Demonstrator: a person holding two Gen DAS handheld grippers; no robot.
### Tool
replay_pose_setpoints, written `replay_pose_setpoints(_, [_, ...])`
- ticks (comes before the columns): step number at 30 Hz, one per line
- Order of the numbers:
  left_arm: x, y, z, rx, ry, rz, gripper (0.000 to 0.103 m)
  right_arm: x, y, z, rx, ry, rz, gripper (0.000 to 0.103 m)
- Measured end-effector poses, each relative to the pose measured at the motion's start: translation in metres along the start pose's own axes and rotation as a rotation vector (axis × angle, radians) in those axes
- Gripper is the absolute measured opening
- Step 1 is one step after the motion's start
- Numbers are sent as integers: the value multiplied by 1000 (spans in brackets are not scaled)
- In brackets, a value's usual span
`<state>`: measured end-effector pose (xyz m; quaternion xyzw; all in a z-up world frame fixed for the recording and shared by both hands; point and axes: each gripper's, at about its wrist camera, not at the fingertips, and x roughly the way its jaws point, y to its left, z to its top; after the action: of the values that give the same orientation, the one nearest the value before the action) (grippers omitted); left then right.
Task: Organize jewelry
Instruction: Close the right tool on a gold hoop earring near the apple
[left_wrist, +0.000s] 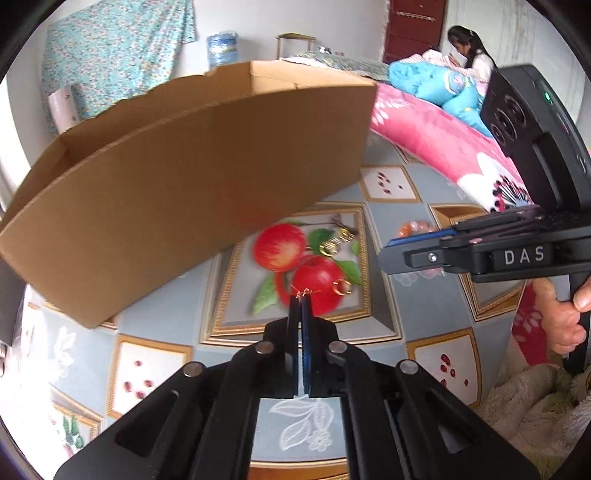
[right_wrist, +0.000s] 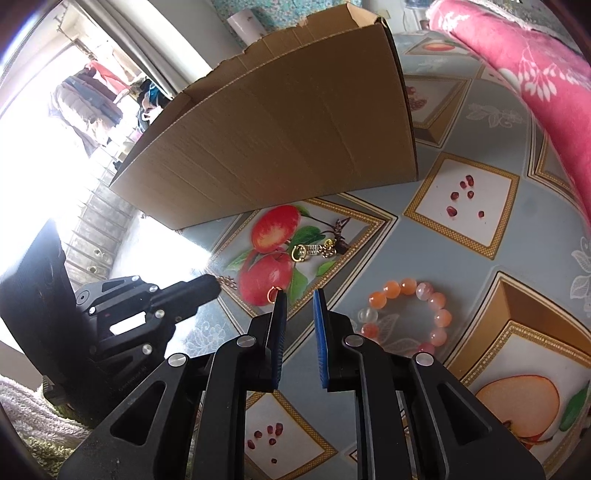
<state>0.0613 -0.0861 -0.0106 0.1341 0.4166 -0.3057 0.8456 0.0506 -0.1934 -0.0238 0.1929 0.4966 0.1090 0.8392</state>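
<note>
Cardboard box (left_wrist: 177, 177) stands open on the fruit-patterned tablecloth (left_wrist: 406, 314), beyond both grippers and to the left of the jewelry. Left gripper (left_wrist: 300, 301) has its jaws pressed together on a thin gold chain (left_wrist: 304, 292) at the very tips. Right gripper (right_wrist: 300, 295) hangs slightly open with nothing between its fingers. Just right of it lies a bracelet of orange and pink beads (right_wrist: 439, 317), seen whole only from the right wrist. Ahead of both, near the box, sits a small cluster of gold charms (right_wrist: 314, 253). A gold ring (left_wrist: 342, 286) lies just right of the left fingertips.
</note>
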Motion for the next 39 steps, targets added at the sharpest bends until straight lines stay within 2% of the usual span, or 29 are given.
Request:
replay_pose_setpoints(4, [2,10,-3,-30,12,16,1,2,3,2,-8,-3,2,16])
replay_pose_setpoints(8, [9,17,-8,-72,33,-4,1,7,8,6,-17,3,-9,20])
replay_pose_setpoints(11, [10,19,-9,-74,38,-11,1,13,13,11,-28,4,-21,25])
replay_pose_setpoints(19, [12,17,-10,-62,38,-16,1,29,24,23,-56,16,-37,25])
replay_pose_setpoints(32, [12,20,-11,-67,32,-35,1,55,60,38,-201,-12,-187,22])
replay_pose_setpoints(39, [11,20,-11,-67,30,-37,1,64,77,38,-262,-18,-257,17])
